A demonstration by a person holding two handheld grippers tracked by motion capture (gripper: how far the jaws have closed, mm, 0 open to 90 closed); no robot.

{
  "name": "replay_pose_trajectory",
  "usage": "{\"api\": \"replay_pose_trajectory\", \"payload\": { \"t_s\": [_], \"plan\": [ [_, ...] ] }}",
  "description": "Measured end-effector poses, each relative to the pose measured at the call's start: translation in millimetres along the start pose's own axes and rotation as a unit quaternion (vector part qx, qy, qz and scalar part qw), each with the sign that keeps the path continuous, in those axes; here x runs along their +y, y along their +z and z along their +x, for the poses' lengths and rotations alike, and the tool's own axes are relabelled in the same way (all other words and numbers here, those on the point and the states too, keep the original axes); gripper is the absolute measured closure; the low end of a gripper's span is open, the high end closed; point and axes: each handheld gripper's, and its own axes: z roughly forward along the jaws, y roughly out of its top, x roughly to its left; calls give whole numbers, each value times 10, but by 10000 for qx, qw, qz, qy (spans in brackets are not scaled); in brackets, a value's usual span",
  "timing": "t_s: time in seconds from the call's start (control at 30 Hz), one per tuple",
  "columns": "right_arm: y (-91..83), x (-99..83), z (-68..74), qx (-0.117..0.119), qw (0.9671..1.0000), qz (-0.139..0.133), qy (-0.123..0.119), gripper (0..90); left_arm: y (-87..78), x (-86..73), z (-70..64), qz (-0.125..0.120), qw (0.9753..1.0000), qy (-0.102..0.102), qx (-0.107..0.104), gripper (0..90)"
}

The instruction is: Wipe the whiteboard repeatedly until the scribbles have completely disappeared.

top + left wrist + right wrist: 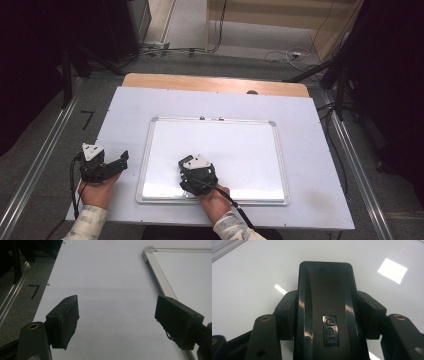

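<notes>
On the whiteboard (165, 150), lower middle area, the right gripper (186, 165) sits with a black eraser (327, 310) pinched between its jaws. In the right gripper view the eraser runs straight up from between both jaw pads, squeezed on its two long sides, its flat back with a small metal "deli" badge (330, 330) facing the camera, glossy board surface behind it. Eraser looks pressed down on or very near the board, contact itself hidden. The left gripper (122, 160) rests off the board on the white table cover (125, 105), just beside the board's left frame, jaws spread wide with nothing between them; in the left gripper view the board's metal frame (155, 275) passes by the right-hand jaw. Both grippers are near the table's front edge, well apart from each other
</notes>
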Motion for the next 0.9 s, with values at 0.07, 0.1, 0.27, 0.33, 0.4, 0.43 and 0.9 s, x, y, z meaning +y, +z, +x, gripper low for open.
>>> {"api": "replay_pose_trajectory", "payload": {
  "t_s": [0.07, 0.1, 0.27, 0.33, 0.4, 0.43, 0.9],
  "plan": [
    [-13, -17, -34, -12, 10000, 1, 21, 388, 2, -1, 1, -6, 10000, -11, -1, 200],
    [-19, -27, -52, -32, 10000, -7, 32, 389, 2, -1, 2, -8, 10000, -12, -2, 200],
    [-63, -84, -160, -103, 9999, 1, 133, 389, 0, -1, 4, -7, 10000, -7, -2, 200],
    [-86, -113, -208, -136, 9997, 10, 189, 389, -1, -1, 4, -9, 10000, -5, -1, 200],
    [-109, -143, -265, -191, 9996, 7, 217, 388, 0, -2, 1, -2, 10000, -10, -2, 200],
    [-122, -158, -290, -208, 9995, 14, 244, 388, 0, -2, 1, 0, 10000, -3, 1, 200],
    [-268, -346, -625, -454, 9977, 35, 506, 388, -1, -5, 4, -5, 10000, -15, 2, 200]
  ]
}}
